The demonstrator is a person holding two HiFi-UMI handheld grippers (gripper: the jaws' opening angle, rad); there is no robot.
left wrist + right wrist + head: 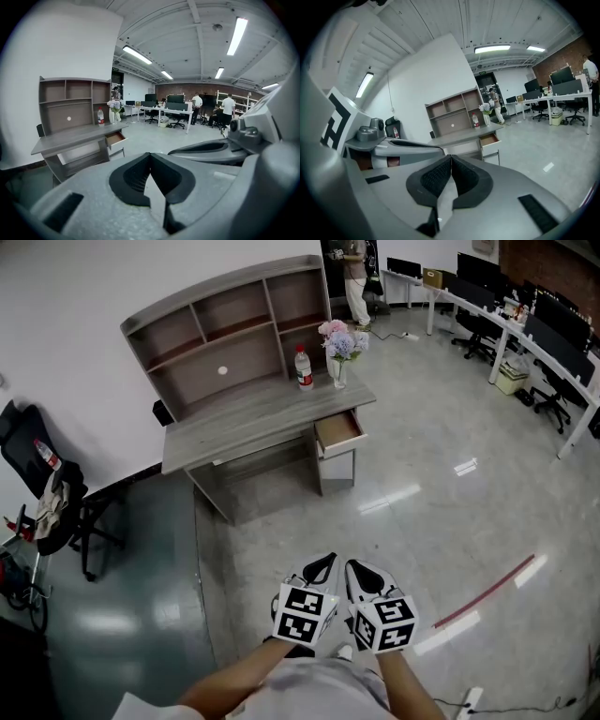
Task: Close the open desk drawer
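A grey desk (253, 418) with a shelf hutch stands against the white wall, well ahead of me. Its top drawer (338, 431) at the right end is pulled out, showing a brown inside. The same drawer (115, 138) appears small in the left gripper view and again (489, 139) in the right gripper view. My left gripper (323, 565) and right gripper (359, 570) hang side by side near my body, far from the desk. Both have their tips together with nothing between them.
On the desk stand a bottle (304, 368) with a red cap and a vase of flowers (339, 345). A black chair (52, 493) with things on it is at the left. Office desks and chairs (525, 343) line the right, with people far off. A red strip (483, 593) lies on the glossy floor.
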